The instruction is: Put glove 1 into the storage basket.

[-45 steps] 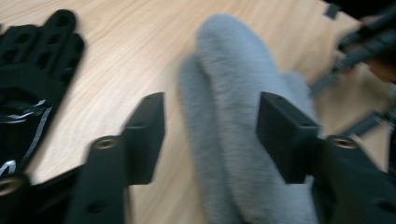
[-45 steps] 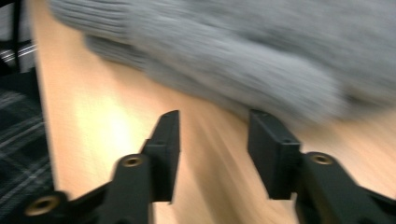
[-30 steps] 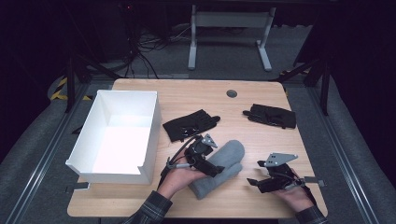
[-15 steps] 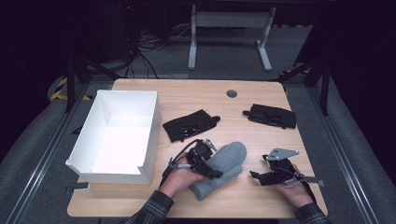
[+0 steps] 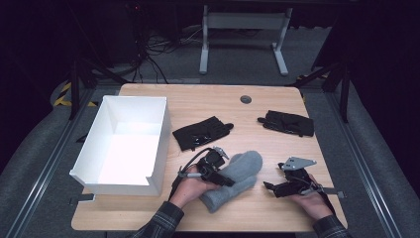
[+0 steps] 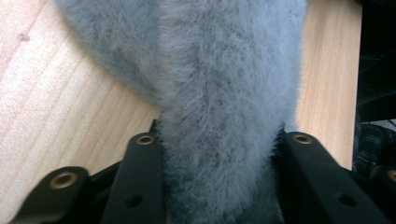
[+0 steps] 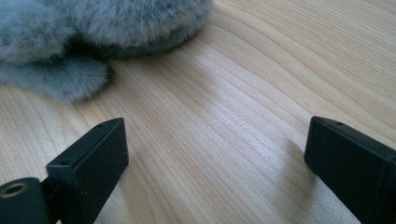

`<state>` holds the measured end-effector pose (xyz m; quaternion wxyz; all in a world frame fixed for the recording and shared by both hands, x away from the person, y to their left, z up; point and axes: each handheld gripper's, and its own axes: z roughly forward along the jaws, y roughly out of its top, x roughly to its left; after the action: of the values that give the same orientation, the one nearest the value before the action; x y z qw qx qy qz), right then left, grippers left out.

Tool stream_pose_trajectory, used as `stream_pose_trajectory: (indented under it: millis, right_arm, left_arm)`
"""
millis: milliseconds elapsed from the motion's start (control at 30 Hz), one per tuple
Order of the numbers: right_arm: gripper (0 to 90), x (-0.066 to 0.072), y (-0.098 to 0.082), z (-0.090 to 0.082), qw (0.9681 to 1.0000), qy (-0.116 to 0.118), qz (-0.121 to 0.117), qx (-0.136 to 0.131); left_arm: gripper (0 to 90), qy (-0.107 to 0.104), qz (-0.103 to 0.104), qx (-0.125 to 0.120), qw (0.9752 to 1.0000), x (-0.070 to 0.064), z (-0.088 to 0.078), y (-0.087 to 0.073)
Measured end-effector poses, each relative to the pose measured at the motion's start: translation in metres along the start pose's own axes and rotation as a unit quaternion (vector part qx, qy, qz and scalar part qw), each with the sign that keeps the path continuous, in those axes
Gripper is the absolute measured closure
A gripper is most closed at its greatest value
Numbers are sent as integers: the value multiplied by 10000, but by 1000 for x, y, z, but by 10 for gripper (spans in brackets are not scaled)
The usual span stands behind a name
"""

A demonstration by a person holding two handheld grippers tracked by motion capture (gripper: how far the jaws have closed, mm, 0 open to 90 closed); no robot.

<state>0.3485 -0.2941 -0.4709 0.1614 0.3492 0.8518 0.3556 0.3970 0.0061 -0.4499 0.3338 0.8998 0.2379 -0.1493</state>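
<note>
Left hand-held gripper [image 5: 225, 177] just clamped on grey mitten [image 5: 236, 174], right hand-held gripper [image 5: 270, 187] opening, empty

No writing, label, brand, number or sign can be read in any of the views.

Bright lit table, dark surroundings, soft close-up blur.
</note>
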Motion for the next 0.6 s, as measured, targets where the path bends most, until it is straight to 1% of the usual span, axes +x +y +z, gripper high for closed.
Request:
stream_pose_trajectory:
  millis: [167,300,333,400,533,600]
  right_arm:
    - [59,0,0,0,10000,3,1,0]
    - [59,0,0,0,10000,3,-1,3]
    - [59,0,0,0,10000,1,1,1]
    - [59,0,0,0,10000,-1,-1,1]
    - [59,0,0,0,10000,-1,0,1]
    - [59,0,0,0,10000,-1,-1,2]
  left_arm:
    - [687,8,102,16,9999,-4,-6,1]
    - [687,-28,124,-2,9999,-7,-11,2]
    - [688,-6,136,0,9999,-8,-12,2]
    - [687,40,180,-67,9998,-9,-15,3]
    - [686,129,184,-179,9996,-13,-24,6]
    - [686,136,189,-247,9994,-14,-30,8]
